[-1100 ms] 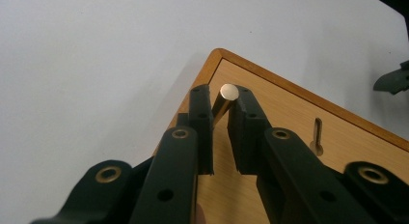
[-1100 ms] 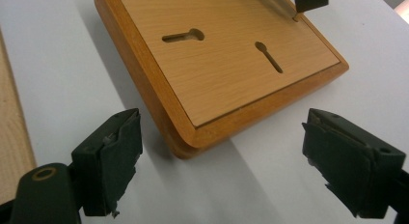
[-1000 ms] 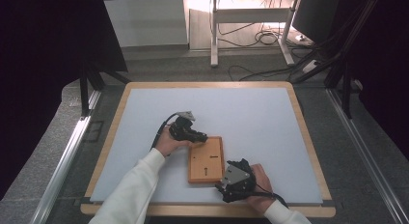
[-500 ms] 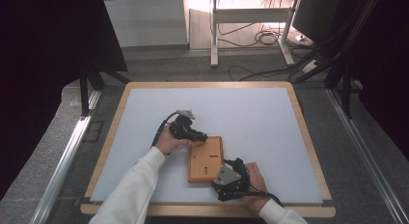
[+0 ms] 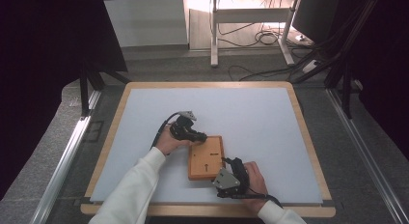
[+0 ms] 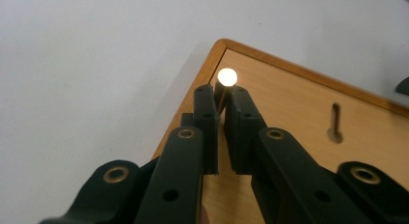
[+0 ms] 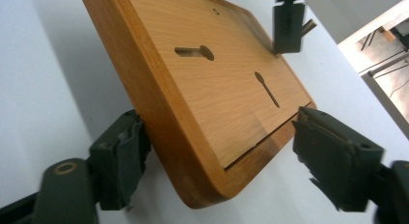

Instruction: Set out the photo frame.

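Right gripper (image 5: pixel 230 165) has slid in, jaws closing round wooden board (image 5: pixel 206 157) corner, not yet gripping; left gripper (image 6: pixel 220 96) pinches small peg (image 6: pixel 226 77).

In the high view my right hand (image 5: pixel 253 180) and its gripper cover the lower right corner of the wooden board (image 5: pixel 206 156), and my fingers there are too small to tell whether they touch it. My left gripper (image 5: pixel 200 136) hides the board's upper left corner. In the left gripper view my fingers (image 6: pixel 207 113) hide the shaft of the pale-topped peg (image 6: pixel 226 77), and the board runs off the right edge. In the right gripper view the board's top is cut off at the upper edge, and my right-hand finger (image 7: pixel 337 156) is blurred.
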A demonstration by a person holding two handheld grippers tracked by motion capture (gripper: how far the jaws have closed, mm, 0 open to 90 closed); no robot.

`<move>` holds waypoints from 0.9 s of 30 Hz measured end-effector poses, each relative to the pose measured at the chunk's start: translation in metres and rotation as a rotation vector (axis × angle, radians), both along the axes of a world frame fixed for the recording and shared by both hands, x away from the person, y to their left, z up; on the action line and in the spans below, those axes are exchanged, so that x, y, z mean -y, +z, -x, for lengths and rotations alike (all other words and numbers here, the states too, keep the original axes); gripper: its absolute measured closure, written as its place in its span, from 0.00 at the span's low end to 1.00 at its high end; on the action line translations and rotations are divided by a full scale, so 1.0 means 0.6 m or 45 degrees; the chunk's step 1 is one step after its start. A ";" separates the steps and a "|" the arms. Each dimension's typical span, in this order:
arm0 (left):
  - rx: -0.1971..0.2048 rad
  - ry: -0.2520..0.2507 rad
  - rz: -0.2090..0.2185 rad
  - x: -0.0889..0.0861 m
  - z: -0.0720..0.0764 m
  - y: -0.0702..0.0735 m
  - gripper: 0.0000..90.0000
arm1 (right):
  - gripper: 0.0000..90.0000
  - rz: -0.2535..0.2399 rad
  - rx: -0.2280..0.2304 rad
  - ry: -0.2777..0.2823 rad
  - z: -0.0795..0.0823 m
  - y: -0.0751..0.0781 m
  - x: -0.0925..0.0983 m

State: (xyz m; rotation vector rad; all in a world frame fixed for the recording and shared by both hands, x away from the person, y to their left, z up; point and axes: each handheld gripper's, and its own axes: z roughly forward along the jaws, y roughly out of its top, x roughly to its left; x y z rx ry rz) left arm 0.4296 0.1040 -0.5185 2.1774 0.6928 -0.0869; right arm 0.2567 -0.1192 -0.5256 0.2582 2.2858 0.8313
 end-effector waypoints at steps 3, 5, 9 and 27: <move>0.005 0.011 0.003 0.000 0.001 0.000 0.94 | 0.30 -0.005 0.004 -0.001 -0.003 0.002 0.003; 0.008 0.013 0.003 0.000 0.001 0.000 0.94 | 0.33 -0.005 0.006 0.005 -0.003 0.003 0.004; 0.003 0.013 0.011 -0.003 0.000 0.000 0.91 | 0.39 0.000 0.041 0.021 -0.001 0.008 0.003; 0.105 0.172 0.089 -0.103 0.051 0.017 0.56 | 0.48 0.009 0.111 0.006 -0.008 0.024 -0.001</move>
